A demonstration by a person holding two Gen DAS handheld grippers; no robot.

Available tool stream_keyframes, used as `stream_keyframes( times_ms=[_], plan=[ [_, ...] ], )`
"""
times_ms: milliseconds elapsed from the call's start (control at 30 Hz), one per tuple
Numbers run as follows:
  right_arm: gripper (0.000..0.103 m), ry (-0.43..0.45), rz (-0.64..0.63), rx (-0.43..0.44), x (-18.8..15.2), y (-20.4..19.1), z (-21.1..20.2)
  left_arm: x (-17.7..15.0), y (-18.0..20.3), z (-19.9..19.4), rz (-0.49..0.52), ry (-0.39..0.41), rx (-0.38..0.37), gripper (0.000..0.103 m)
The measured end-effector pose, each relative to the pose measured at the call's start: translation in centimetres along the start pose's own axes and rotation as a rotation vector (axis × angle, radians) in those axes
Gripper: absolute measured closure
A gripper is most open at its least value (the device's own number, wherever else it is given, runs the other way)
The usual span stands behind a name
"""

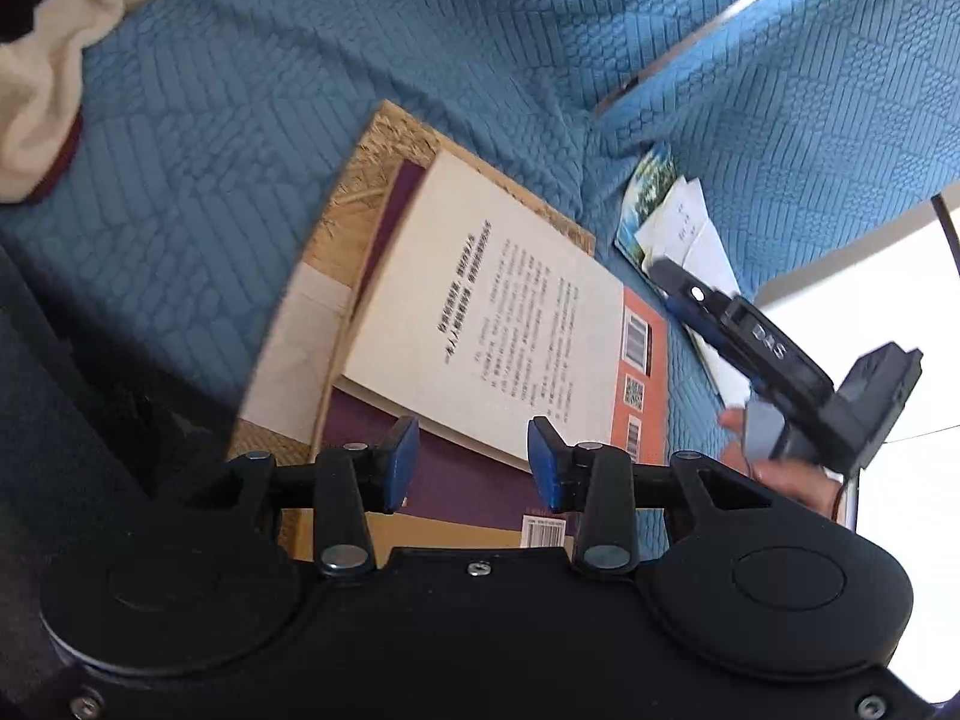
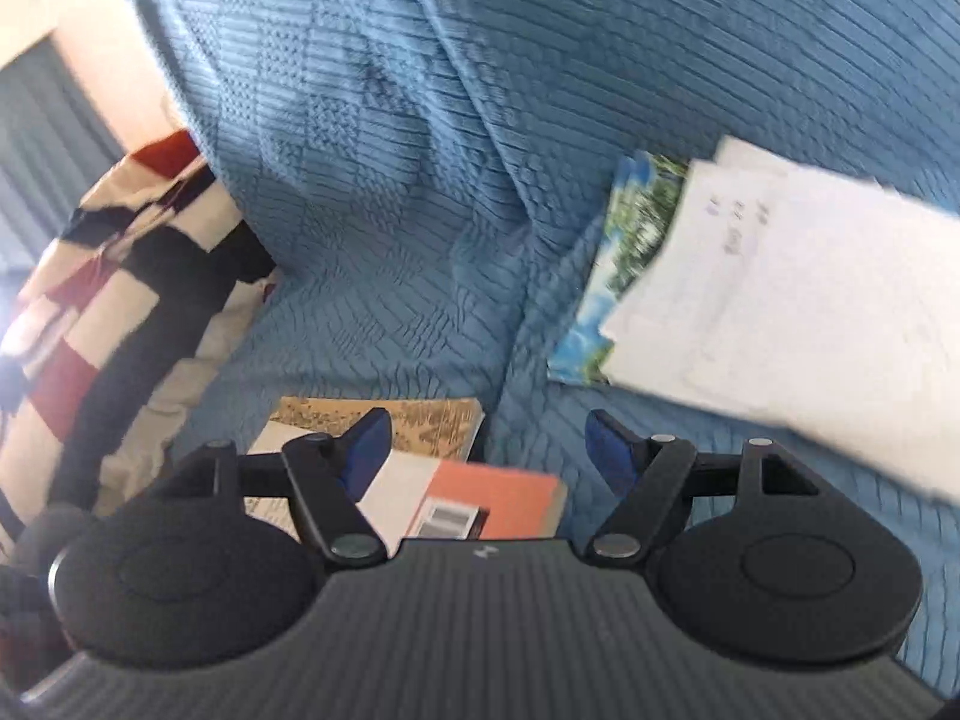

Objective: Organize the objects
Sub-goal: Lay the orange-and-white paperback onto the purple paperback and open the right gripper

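A blue quilted cover (image 1: 252, 138) spreads across the whole scene, with a cream cloth (image 1: 42, 90) bunched at its far left edge in the left wrist view and a checked red, navy and cream fabric (image 2: 90, 312) lying at the left in the right wrist view. On the cover sits a stack of books (image 1: 456, 312): a straw-patterned book at the bottom, a purple one on it, and on top a white book with an orange strip (image 1: 645, 372) and barcodes, face down. Just to the right of the stack, apart from it, lie loose white papers (image 2: 798, 312) over a picture card of blue sky and green trees (image 2: 624, 252).

The left tongs (image 1: 474, 462) hover directly over the near edge of the stack, their blue pads partly parted and pressing on nothing; the purple cover and the corner of the white book show in the gap. The right tongs (image 2: 486, 450) stand wide and empty, with the orange corner of the top book below the gap and the papers ahead to the right. In the left wrist view a hand (image 1: 774, 468) carries the right tool above the papers.
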State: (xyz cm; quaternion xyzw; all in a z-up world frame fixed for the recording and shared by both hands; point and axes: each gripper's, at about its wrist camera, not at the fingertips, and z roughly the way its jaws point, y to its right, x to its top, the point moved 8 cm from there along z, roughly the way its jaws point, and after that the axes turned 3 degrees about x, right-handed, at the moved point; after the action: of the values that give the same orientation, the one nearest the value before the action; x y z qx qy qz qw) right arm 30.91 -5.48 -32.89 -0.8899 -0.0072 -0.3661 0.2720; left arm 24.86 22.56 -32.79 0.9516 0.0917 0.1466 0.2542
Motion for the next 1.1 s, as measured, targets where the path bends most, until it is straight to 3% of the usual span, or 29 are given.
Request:
stream_keyframes(
  times_ms=[367, 800, 1100],
  plan=[
    [0.030, -0.126, -0.062, 0.034, -1.2, -0.1, 2.5, -0.5, 0.2, 1.8, -0.018, -0.037, -0.025, 0.067],
    [0.030, -0.134, -0.070, 0.056, -2.2, -0.6, 1.7, -0.9, 0.0, 2.7, -0.070, -0.064, -0.088, 0.068],
    [0.041, -0.146, -0.025, 0.060, -3.4, -0.4, -0.3, -0.6, -0.2, 2.8, -0.099, -0.064, -0.111, 0.068]
  ],
)
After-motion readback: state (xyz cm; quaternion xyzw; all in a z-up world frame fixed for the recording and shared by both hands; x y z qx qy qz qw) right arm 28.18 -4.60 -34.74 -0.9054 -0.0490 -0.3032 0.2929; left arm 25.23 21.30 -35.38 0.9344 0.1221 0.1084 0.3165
